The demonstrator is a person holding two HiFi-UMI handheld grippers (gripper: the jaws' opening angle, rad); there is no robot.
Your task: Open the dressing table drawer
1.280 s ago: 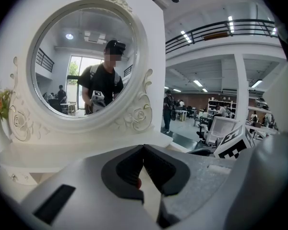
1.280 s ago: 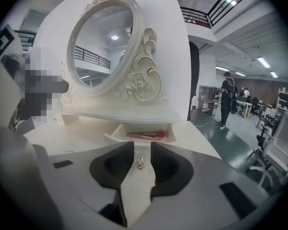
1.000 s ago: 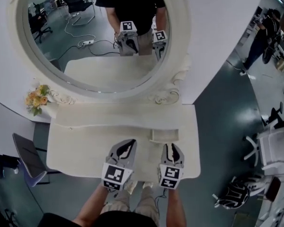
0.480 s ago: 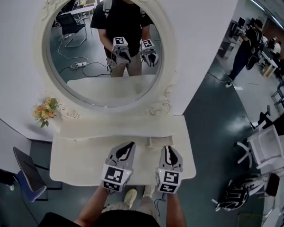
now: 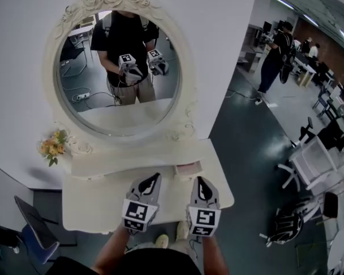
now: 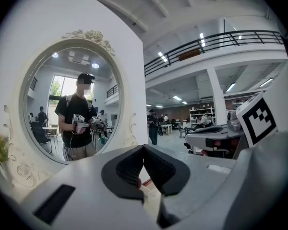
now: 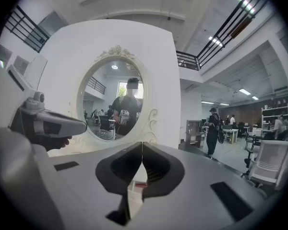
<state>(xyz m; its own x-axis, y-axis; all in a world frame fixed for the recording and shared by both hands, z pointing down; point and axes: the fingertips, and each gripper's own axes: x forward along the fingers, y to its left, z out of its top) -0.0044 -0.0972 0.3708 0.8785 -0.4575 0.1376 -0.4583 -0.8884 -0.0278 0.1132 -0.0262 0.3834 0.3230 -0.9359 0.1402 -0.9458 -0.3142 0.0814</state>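
The cream dressing table (image 5: 97, 202) stands under an oval mirror (image 5: 117, 67). At the right of its raised back shelf a small drawer (image 5: 187, 168) is pulled out, with something reddish inside. My left gripper (image 5: 155, 178) and right gripper (image 5: 200, 180) hover side by side above the tabletop's front half, both shut and holding nothing. The right one is just in front of the drawer and apart from it. In the right gripper view the drawer (image 7: 134, 188) shows below the closed jaws of that gripper (image 7: 142, 145). The left gripper (image 6: 143, 150) faces the mirror, tips together.
A yellow flower bunch (image 5: 53, 146) sits at the shelf's left end. A blue chair (image 5: 37, 231) stands left of the table. At the right are a white chair (image 5: 309, 162) and a dark bag (image 5: 284, 225) on the floor. A person (image 5: 275, 56) stands far behind.
Both grippers have lifted off the tabletop and drawn back from the drawer. The right gripper's jaws have closed. The drawer stays pulled out, and more of the mirror shows.
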